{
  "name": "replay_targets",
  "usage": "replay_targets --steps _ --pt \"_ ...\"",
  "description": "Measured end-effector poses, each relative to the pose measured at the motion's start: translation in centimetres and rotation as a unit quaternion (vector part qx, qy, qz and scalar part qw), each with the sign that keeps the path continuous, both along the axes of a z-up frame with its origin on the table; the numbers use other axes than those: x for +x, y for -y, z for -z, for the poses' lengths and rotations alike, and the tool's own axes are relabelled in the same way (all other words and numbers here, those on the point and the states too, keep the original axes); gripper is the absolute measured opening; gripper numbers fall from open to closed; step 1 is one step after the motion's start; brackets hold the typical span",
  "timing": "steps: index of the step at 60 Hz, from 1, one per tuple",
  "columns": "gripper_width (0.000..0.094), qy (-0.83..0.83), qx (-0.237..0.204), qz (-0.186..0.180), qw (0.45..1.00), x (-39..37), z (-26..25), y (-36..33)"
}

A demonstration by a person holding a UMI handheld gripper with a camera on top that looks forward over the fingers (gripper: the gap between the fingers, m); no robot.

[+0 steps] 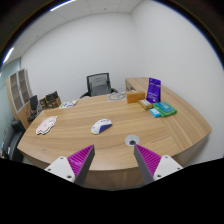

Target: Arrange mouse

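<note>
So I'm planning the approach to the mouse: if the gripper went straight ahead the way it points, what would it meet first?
Probably the white mouse on the wooden table, just beyond the open gripper and slightly off its centre line. Depth is unclear, so it might pass beside the mouse. The round grommet lies flush nearer.

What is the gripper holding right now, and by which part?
Nothing is held. The gripper is open with only bare table between its fingers. The mouse lies untouched on the table beyond the fingers.
</note>
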State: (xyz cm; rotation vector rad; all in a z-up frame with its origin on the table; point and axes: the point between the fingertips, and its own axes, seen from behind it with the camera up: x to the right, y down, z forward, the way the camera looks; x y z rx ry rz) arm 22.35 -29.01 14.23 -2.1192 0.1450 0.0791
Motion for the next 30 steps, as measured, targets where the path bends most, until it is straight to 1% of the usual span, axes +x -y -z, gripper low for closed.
replay_targets --steps 3,7,13,17,24,30 --pt "0.0826 -0.012 -0.009 0.011 1.000 -5.2 1.8 -3.2" --pt "0.0827 -0.014 -0.018 0.026 0.999 -7.8 2.6 -4.5" --pt "0.0826 -0.018 -0.032 0.028 0.999 -11.0 3.8 -6.8" --pt "0.0830 -0.022 -0.048 0.034 0.998 -12.3 5.0 -8.2" --pt "0.0831 -0.007 -0.048 0.035 0.998 -13.5 6.7 -11.4" --pt "0.0837 0.006 -0.058 0.035 0.998 -13.3 9.0 -14.1"
